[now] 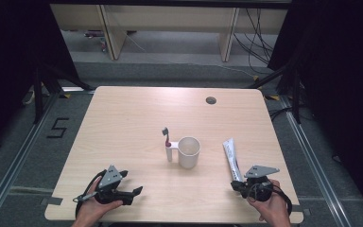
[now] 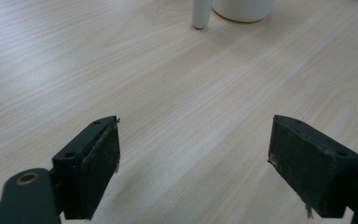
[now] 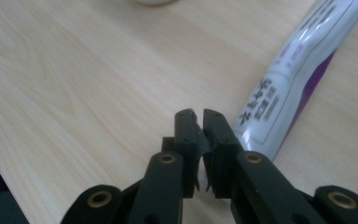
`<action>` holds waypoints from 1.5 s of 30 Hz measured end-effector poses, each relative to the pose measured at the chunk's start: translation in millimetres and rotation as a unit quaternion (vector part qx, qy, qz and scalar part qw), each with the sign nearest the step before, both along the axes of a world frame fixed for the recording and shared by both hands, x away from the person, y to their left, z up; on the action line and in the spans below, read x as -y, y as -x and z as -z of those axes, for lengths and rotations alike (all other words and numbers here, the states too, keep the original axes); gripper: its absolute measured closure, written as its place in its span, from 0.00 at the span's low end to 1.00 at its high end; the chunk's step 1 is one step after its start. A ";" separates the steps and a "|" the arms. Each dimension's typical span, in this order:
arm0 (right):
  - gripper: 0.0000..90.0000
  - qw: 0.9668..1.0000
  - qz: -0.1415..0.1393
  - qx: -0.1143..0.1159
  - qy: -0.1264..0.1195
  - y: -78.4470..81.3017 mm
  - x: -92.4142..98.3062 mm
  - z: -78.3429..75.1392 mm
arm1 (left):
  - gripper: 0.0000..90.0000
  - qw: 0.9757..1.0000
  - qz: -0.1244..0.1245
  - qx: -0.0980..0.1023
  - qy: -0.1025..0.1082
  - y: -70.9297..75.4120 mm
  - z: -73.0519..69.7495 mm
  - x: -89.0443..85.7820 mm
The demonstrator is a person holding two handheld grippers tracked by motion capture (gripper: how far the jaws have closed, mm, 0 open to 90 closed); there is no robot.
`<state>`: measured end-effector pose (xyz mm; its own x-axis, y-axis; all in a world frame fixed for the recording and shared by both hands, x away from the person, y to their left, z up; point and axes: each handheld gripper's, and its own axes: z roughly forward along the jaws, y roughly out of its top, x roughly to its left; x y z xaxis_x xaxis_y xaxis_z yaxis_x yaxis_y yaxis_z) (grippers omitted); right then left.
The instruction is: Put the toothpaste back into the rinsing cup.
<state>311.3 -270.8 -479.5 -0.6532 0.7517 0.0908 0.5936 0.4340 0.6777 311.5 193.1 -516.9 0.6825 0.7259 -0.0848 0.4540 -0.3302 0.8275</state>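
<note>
Approach stage: right gripper (image 3: pixel 199 135), jaws nearly pressed together and empty, sits just beside the toothpaste tube (image 1: pixel 230 156), right of the cup (image 1: pixel 189 151); left gripper (image 2: pixel 193 163) waits spread; next, likely widen and straddle the tube

Each hand carries a black two-jaw gripper. The left gripper (image 1: pixel 131 193) and the right gripper (image 1: pixel 236 185) both bear a grey three-cornered plate dotted with small holes on top, and a black cable loops back from each body. Seen from the gripper views, the jaws are flat matte-black blocks with small screw holes along their edges, faced with dark, frayed pads. Rounded black link arms behind them turn on brass-coloured pivot bushings. No sleeves reach the wrists.
</note>
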 end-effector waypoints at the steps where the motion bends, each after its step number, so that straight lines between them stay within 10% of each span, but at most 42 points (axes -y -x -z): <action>1: 0.92 1.000 0.001 0.000 -0.002 -0.3 -1.2 -3.6 | 0.18 1.000 0.001 0.000 -0.004 -0.1 -0.1 -0.3; 8: 0.70 0.997 0.033 0.023 0.060 -22.9 -2.7 -15.4 | 0.18 1.000 0.005 -0.001 -0.009 0.2 -0.2 -0.6; 16: 0.55 0.993 0.067 -0.003 0.100 -50.7 -12.5 -8.4 | 0.18 1.000 0.003 -0.001 -0.005 0.1 -0.2 -0.2; 45: 0.76 0.977 0.097 -0.085 0.171 -96.5 -24.6 -1.4 | 0.18 1.000 0.004 0.000 0.000 1.1 -0.5 1.8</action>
<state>407.7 -246.2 -478.0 -0.4921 0.8656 -0.0928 0.7789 0.4854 0.3971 310.4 191.3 -516.4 0.6877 0.7211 -0.0840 0.4513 -0.3340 0.8275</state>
